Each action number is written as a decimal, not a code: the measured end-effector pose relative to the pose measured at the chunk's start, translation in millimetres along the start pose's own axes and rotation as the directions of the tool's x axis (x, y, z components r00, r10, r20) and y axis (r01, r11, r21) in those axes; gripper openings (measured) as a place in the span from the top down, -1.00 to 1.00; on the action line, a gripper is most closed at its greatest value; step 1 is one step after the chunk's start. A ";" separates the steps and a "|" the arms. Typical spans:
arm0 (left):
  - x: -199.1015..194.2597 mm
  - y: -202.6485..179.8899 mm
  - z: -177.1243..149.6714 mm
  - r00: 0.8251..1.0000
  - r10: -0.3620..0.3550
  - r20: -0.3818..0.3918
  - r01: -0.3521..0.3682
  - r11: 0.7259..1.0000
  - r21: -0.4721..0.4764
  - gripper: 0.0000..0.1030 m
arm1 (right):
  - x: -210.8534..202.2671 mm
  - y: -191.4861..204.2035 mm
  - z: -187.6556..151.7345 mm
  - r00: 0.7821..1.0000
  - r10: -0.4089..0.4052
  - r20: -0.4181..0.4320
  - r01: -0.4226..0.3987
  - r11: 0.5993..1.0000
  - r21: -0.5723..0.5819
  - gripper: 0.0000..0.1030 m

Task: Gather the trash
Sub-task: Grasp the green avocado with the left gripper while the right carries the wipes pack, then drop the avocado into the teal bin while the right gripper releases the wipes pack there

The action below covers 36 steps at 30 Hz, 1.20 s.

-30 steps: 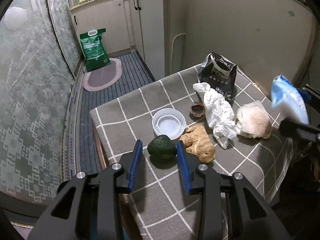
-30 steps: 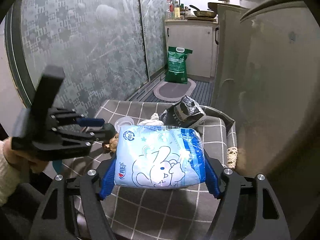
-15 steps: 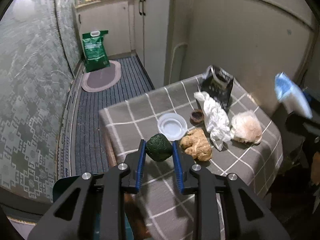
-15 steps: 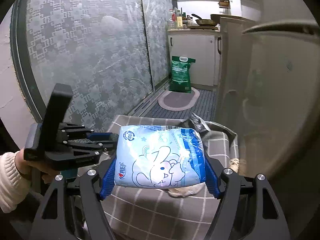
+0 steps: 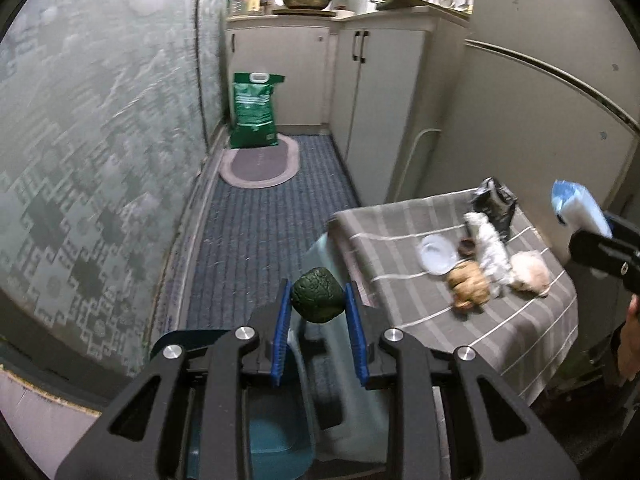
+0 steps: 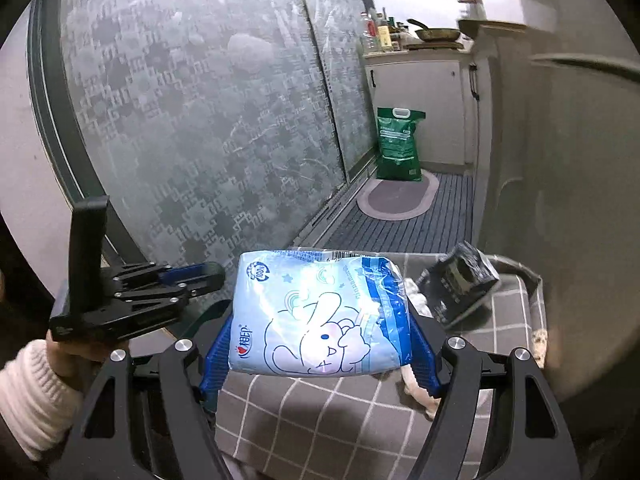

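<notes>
The left gripper [image 5: 318, 300] has its blue pads clamped on a dark green, wrinkled lump [image 5: 318, 295] — it looks like an avocado, though I would not swear to it. The lump hangs clear of the table, off its near-left corner, over a blue bin [image 5: 276, 446] that sits on the floor under the gripper. A pale, translucent liner or sheet [image 5: 348, 412] drapes down beside the bin against the table's side.

The right gripper [image 6: 320, 346] is spread fairly wide and grips a soft blue-and-white tissue pack [image 6: 320, 312] printed with a cartoon rabbit; both pads press its short ends, and the pack is held above the table's near edge. From that side the left gripper shows off to the left, held by a hand [image 6: 68, 354] in a cream knitted cuff [image 6: 30, 396].

Out on the grey checked tablecloth [image 5: 400, 252] the rest of the litter lies in a loose cluster: a clear round plastic lid [image 5: 438, 254], a small dark brown piece [image 5: 466, 246] just beside it, a tan crumpled lump [image 5: 468, 286], a long wad of white paper [image 5: 494, 252] touching that lump, a pinkish-white crumpled ball [image 5: 530, 272] to the right, and a black foil bag [image 5: 494, 204] standing at the far edge.

Beyond the table — a striped blue floor mat [image 5: 260, 224], an oval rug [image 5: 259, 162], and a green sack [image 5: 255, 110] against white cabinets [image 5: 380, 88]. Patterned frosted glass [image 5: 92, 128] runs along the left.
</notes>
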State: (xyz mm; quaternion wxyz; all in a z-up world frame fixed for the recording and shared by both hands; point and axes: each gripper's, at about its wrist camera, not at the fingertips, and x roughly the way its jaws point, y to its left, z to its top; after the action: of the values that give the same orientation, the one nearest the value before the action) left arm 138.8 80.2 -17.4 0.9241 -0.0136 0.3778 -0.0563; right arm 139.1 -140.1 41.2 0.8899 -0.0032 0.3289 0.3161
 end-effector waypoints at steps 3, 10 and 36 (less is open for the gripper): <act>-2.2 15.0 -8.7 1.000 0.016 -0.007 -0.016 1.000 -0.005 0.44 | 13.7 19.3 3.9 1.000 0.020 -0.017 -0.021 1.000 -0.024 -0.43; -0.5 56.0 -36.9 0.998 0.045 -0.053 -0.047 0.998 -0.048 0.44 | 49.7 66.6 9.8 0.995 0.069 -0.071 -0.075 0.993 -0.095 -0.43; 32.9 125.3 -109.5 0.960 0.088 -0.265 -0.105 0.993 -0.051 0.27 | 164.9 160.9 -23.1 0.950 0.062 -0.306 -0.139 0.961 -0.240 -0.43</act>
State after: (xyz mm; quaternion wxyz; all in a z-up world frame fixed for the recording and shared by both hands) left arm 97.2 202.8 -127.0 0.8668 -0.0176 0.4984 -0.0003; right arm 131.1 76.1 -41.3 0.8052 -0.1494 0.4139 0.3974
